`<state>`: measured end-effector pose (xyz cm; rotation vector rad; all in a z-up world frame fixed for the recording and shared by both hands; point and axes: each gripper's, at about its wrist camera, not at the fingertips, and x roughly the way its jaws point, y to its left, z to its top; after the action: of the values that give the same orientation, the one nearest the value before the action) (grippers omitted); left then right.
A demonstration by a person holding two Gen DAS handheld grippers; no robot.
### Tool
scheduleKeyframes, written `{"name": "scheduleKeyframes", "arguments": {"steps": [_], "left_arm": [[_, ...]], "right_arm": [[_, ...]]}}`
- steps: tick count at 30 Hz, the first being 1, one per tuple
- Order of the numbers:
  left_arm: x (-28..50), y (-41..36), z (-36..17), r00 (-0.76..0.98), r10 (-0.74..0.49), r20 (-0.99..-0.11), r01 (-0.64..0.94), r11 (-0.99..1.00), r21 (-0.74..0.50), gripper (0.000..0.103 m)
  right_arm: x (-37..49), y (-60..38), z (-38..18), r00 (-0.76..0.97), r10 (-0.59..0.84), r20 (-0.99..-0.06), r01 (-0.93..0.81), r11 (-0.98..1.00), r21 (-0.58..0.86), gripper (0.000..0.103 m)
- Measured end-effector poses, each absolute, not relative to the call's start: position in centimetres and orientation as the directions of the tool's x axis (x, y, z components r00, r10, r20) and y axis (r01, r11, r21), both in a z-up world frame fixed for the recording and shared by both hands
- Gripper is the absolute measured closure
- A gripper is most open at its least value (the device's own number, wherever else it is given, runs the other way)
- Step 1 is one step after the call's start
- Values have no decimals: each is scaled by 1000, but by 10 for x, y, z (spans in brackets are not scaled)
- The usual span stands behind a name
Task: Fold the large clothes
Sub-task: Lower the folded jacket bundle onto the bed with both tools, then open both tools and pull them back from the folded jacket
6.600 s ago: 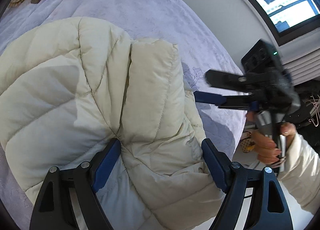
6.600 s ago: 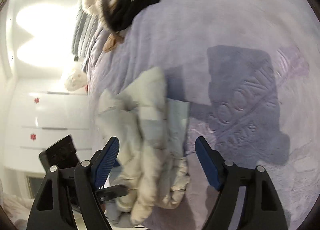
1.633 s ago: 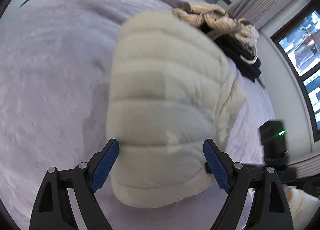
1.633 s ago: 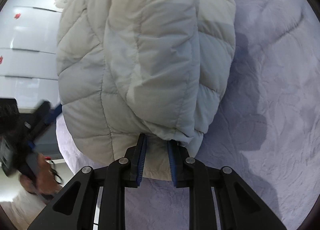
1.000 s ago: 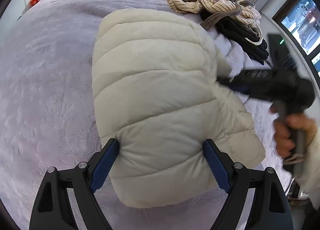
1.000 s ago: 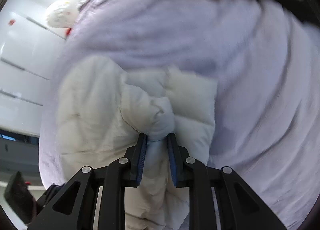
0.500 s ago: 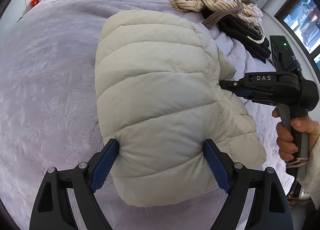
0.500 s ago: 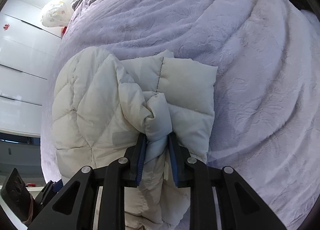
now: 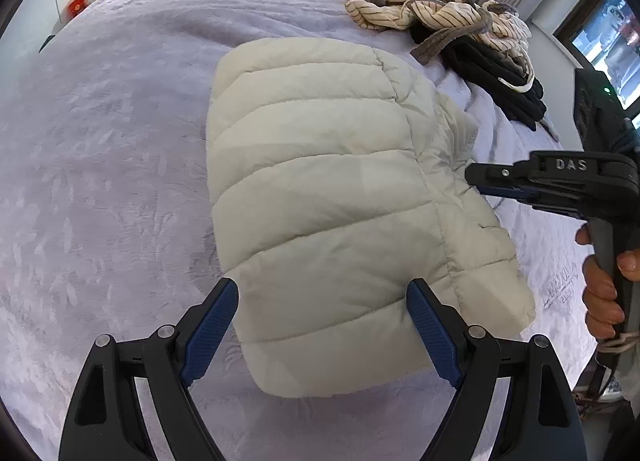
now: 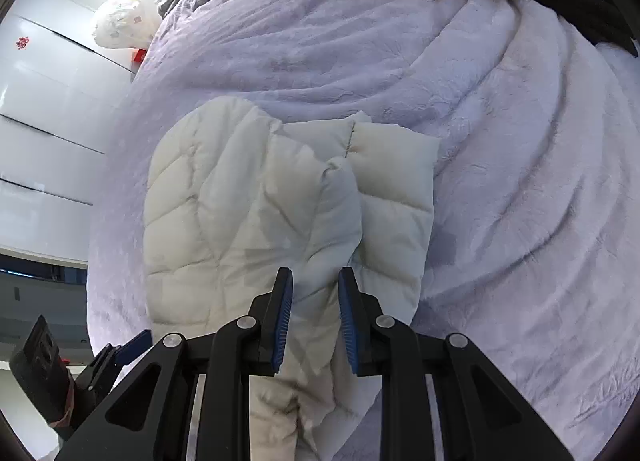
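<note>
A cream quilted puffer jacket lies folded into a thick rectangle on the lavender bedspread. My left gripper is open, its blue pads either side of the jacket's near end. My right gripper has its jaws partly apart around a loose fold of the jacket, no longer pinching it. In the left wrist view the right gripper sits at the jacket's right edge, held by a hand.
A striped beige garment and a black garment are piled at the far right of the bed. White wardrobe doors stand to the left. A window is at the right.
My right gripper carried the jacket's side over, set it down, and its jaws have now spread off the fold. The left gripper stayed open at the near end.
</note>
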<state>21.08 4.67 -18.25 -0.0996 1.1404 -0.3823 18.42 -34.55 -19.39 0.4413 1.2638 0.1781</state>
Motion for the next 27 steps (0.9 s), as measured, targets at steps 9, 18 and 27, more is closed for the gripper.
{"name": "scheduleKeyframes", "arguments": {"steps": [9, 18, 27], "left_arm": [[194, 66, -160, 367, -288, -884, 192, 954, -231, 7], [168, 87, -127, 418, -138, -898, 98, 989, -107, 0], [152, 109, -86, 463, -141, -875, 63, 990, -126, 0]], "right_arm": [[146, -327, -160, 303, 360, -882, 86, 912, 402, 50], [102, -312, -130, 295, 307, -905, 106, 931, 350, 37], [66, -297, -90, 342, 134, -930, 110, 977, 181, 5]]}}
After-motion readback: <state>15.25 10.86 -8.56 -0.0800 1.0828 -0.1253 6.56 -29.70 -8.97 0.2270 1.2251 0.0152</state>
